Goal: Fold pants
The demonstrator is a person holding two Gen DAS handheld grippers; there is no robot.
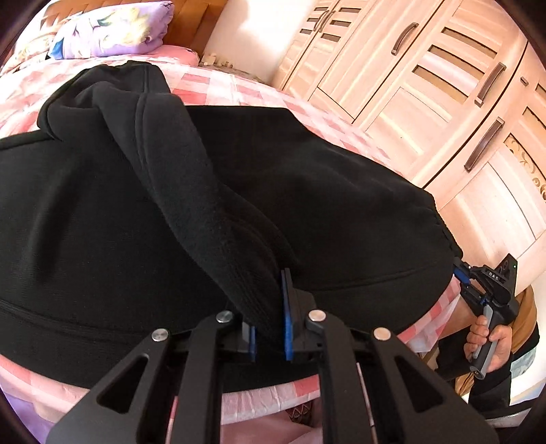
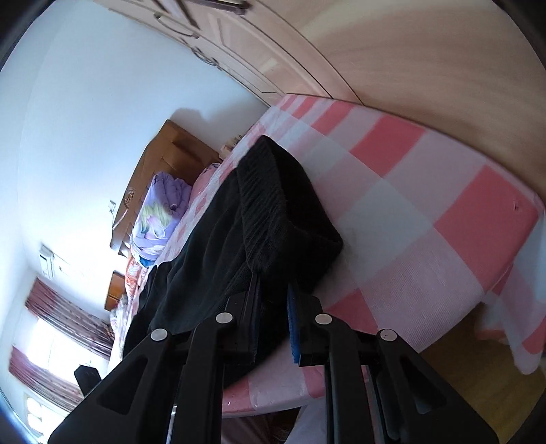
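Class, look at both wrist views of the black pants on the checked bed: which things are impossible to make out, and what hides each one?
- Left wrist view: the near bed edge is partly covered by the left gripper, shut on the pants.
- Left wrist view: the person beyond the hand is cut off by the lens rim.
- Right wrist view: the pants' full layout is foreshortened behind the right gripper.
- Right wrist view: window-side objects are too blurred to identify.

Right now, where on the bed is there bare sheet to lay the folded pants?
Bare checked sheet lies between the black pants and the bed edge by the wardrobe. A smaller strip lies between the pants and the floral quilt. The near edge is crowded: left gripper and right gripper clamp fabric.
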